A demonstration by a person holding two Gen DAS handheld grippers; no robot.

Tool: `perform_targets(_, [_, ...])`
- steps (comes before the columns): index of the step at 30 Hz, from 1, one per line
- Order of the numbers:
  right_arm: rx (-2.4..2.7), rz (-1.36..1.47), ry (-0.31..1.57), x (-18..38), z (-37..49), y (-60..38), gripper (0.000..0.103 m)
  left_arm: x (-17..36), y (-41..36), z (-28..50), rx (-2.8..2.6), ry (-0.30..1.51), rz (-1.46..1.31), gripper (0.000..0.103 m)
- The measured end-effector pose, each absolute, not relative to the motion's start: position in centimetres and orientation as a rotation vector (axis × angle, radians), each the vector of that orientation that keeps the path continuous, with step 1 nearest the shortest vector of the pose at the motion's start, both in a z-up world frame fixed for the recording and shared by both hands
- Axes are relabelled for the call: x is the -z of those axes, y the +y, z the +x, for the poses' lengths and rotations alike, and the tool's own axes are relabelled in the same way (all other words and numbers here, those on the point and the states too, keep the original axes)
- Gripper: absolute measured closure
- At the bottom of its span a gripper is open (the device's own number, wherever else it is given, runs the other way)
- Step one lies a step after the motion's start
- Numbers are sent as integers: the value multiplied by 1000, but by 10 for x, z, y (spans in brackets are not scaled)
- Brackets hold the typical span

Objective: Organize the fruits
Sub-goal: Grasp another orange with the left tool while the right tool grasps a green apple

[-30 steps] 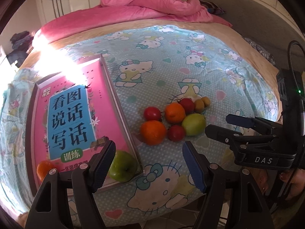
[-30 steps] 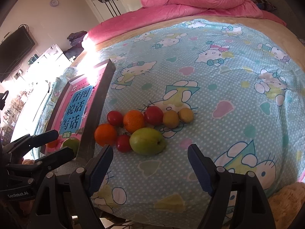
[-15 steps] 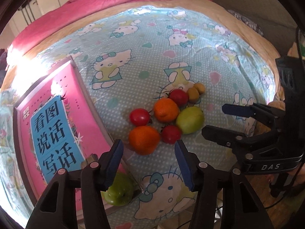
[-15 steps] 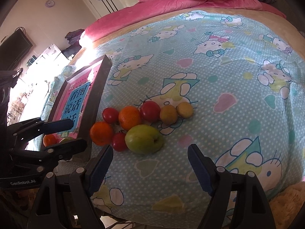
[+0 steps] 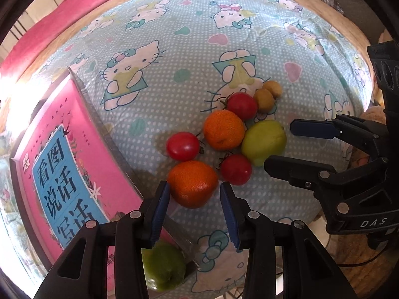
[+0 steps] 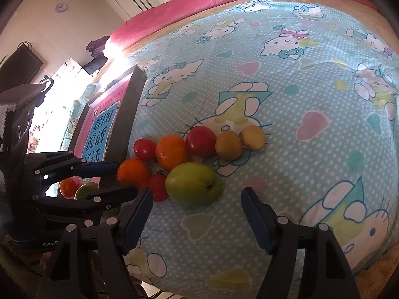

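My left tongs (image 5: pixel 195 203) pointed steeply down, their blue ribbed pads having just been narrowing either side of a round, dimpled orange (image 5: pixel 192 183); whether they touched its peel I could not tell. That orange lay on the soft dotted cartoon-cat bedsheet (image 5: pixel 174 49), just beside a shallow tray (image 5: pixel 109 134) lined with a glossy pink book cover. Touching it clustered two smooth red tomatoes (image 5: pixel 182 146), a second orange (image 5: pixel 223 129), a waxy green apple (image 5: pixel 263 142) and two small yellowish fruits (image 5: pixel 264 99). My right tongs (image 6: pixel 197 221) stood fairly wide, closing slightly, holding nothing, near the apple.
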State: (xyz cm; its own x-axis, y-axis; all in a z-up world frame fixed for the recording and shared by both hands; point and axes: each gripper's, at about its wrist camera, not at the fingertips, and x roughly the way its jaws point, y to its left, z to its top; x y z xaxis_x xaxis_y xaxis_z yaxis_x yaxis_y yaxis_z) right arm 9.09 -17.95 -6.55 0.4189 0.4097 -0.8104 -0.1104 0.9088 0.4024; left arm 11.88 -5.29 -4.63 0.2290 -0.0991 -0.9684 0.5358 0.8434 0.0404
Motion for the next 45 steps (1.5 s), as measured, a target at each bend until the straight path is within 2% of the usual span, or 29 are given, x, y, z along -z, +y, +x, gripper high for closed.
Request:
perform_targets(7, [-357,301,1100,70,96,-174,46,47,-54,117,456,1263,430,60])
perform_targets(13, [-365,262,1104,74,100,-164,50,50,-60,120,453,1269,444,61])
perform_targets(25, [-370,212,1100,72,99,-163,52,52,-73,114,426,1256,456,62])
perform_targets(34, [-341,303,1096,67,92,-189,52,46,-64,107,433,1268,401,66])
perform_targets(38, [-348,294,1102,68,92,-187,52,49,-58,110,440,1284,388,64])
perform_targets(45, [-360,308,1104,69,92,-186,52,59,-72,117,437,1304,523,58])
